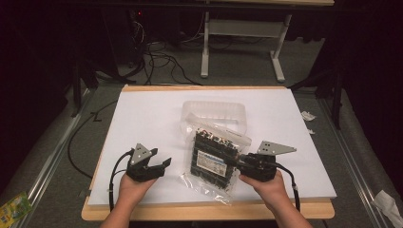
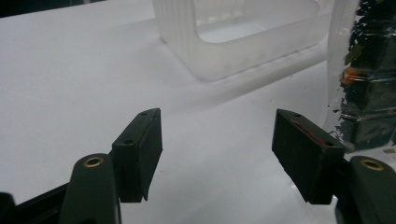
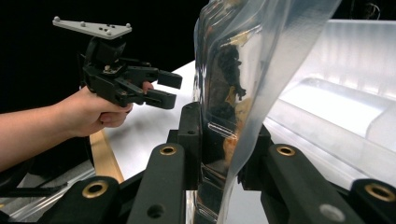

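A clear plastic bag (image 1: 215,159) lies on the white desk (image 1: 142,118), toward its near edge and right of the middle, its far end leaning against a translucent tub (image 1: 214,114) just behind it. The bag is glossy and creased, with a pale seal strip along its top and loose, empty film crumpled at its near corner. Inside sits a dark, nearly black block of contents flecked with orange-brown bits, and a white label with a blue band lies across its face. In the right gripper view the bag (image 3: 243,84) rises upright between the jaws, its film catching the light, dark clumps and orange pieces showing through, and the tub (image 3: 345,93) stands just behind. The right tongs (image 1: 242,161) pinch the bag's right edge, pads pressed on the film from both sides, held by the person's right hand (image 1: 268,185). The left tongs (image 1: 161,166) sit to the left of the bag, apart from it, in the left hand (image 1: 133,187); their jaws stand spread with nothing between them. In the left gripper view the 2 pads (image 2: 140,149) frame bare desk (image 2: 70,93), with the tub (image 2: 243,37) ahead and the bag (image 2: 369,84) at the right edge, clear of the pads.
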The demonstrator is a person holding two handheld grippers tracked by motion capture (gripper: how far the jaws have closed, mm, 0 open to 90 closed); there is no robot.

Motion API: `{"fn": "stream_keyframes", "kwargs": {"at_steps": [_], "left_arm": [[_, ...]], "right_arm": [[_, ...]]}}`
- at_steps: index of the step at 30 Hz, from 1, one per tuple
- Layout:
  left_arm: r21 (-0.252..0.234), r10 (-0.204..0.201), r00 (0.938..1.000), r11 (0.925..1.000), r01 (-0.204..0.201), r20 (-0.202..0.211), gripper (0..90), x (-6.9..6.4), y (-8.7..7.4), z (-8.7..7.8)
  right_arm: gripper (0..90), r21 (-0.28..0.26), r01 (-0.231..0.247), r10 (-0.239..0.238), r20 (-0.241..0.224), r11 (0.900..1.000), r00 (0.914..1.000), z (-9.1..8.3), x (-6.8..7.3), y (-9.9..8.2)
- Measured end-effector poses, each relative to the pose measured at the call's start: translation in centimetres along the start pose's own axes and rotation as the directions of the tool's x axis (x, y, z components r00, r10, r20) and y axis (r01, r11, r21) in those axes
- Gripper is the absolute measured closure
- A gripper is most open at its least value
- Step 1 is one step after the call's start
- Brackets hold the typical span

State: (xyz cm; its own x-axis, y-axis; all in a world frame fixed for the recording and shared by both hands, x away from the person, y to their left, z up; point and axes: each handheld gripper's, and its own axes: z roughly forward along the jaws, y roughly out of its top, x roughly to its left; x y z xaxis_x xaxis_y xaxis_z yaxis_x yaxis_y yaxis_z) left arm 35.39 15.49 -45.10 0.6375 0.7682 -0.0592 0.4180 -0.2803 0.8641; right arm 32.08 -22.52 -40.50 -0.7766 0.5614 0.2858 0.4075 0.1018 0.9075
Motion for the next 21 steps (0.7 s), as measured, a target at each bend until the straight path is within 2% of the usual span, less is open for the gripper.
{"fn": "stream_keyframes", "kwargs": {"at_steps": [5, 10, 14, 15, 16, 17, 21], "left_arm": [[0.014, 0.025, 0.9997, 0.9996, -0.025, 0.003, 33.2, -0.4, -0.1, 0.3], [0.012, 0.016, 0.9998, 0.9998, -0.016, 0.010, 33.1, -0.4, -0.1, 0.3], [0.013, 0.021, 0.9998, 0.9997, -0.021, 0.006, 32.9, -0.4, -0.2, 0.3], [0.014, 0.020, 0.9998, 0.9997, -0.020, 0.009, 32.9, -0.4, -0.2, 0.3], [0.014, 0.020, 0.9998, 0.9997, -0.020, 0.009, 32.9, -0.4, -0.2, 0.3], [0.011, 0.019, 0.9998, 0.9998, -0.019, 0.009, 32.8, -0.4, -0.2, 0.3], [0.017, 0.026, 0.9996, 0.9995, -0.026, 0.012, 32.7, -0.4, -0.2, 0.4]], "right_arm": [[76.4, -0.032, 0.022, -0.023, -0.023, 0.9992, 0.9995, -0.6, 0.8, 0.8], [76.5, -0.068, 0.047, -0.048, -0.017, 0.9966, 0.9987, -1.3, 1.2, 1.5], [76.4, -0.109, 0.056, -0.056, 0.009, 0.9924, 0.9984, -2.4, 1.3, 2.2], [76.4, -0.125, 0.068, -0.065, 0.031, 0.9897, 0.9974, -2.9, 1.2, 2.4], [76.4, -0.125, 0.068, -0.065, 0.031, 0.9897, 0.9974, -2.9, 1.2, 2.4], [76.4, -0.139, 0.080, -0.073, 0.059, 0.9871, 0.9956, -3.5, 1.0, 2.6], [76.4, -0.151, 0.085, -0.072, 0.091, 0.9849, 0.9933, -4.2, 0.6, 2.8]]}}
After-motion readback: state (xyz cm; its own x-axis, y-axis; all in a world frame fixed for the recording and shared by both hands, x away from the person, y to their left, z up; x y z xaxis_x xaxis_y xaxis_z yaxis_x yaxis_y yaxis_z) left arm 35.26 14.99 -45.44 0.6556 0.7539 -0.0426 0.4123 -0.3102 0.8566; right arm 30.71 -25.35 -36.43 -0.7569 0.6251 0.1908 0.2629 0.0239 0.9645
